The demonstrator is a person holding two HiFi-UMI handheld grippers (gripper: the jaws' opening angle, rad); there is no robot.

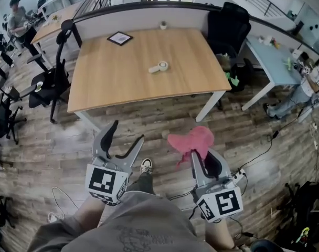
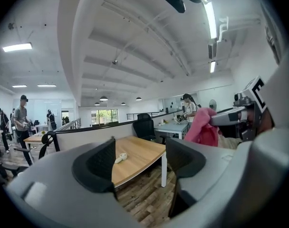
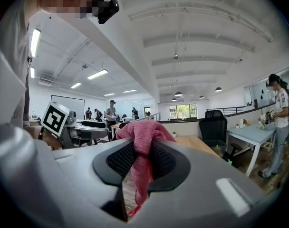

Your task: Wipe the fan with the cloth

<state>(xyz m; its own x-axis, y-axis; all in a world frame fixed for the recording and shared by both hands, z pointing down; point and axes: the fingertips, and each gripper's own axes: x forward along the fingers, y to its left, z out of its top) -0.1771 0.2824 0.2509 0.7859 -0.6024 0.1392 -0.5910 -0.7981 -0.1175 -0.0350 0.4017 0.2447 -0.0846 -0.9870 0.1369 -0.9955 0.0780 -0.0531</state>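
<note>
- Wood-plank flooring [image 1: 165,119] is laid across an open office, and a wooden desk [image 1: 123,83] is set ahead of the person, backed by a curved partition [image 1: 149,16].
- A small white fan [image 1: 159,66] is laid flat near the middle of the desk, well apart from both grippers, and nothing is touching it.
- A black-framed square item [image 1: 119,38] is placed toward the far left of the desktop, and a small white cup [image 1: 163,24] is set close to the partition.
- The left gripper [image 1: 128,132] is held over the floor, short of the desk. Its jaws are spread wide with nothing between them, and in the left gripper view the desk edge and the fan are framed in the gap.
- The right gripper [image 1: 201,159] is clamped on a pink cloth [image 1: 192,139]. The cloth is pinched between the pads, bunched above the jaws and left hanging below them.
- Both grippers are held side by side and pointed toward the desk.
- One black office chair [image 1: 49,83] is parked at the desk's left side, and another [image 1: 227,28] at its far right corner.
- A pale blue table [image 1: 269,62] is seen to the right, with a person standing beside it.
</note>
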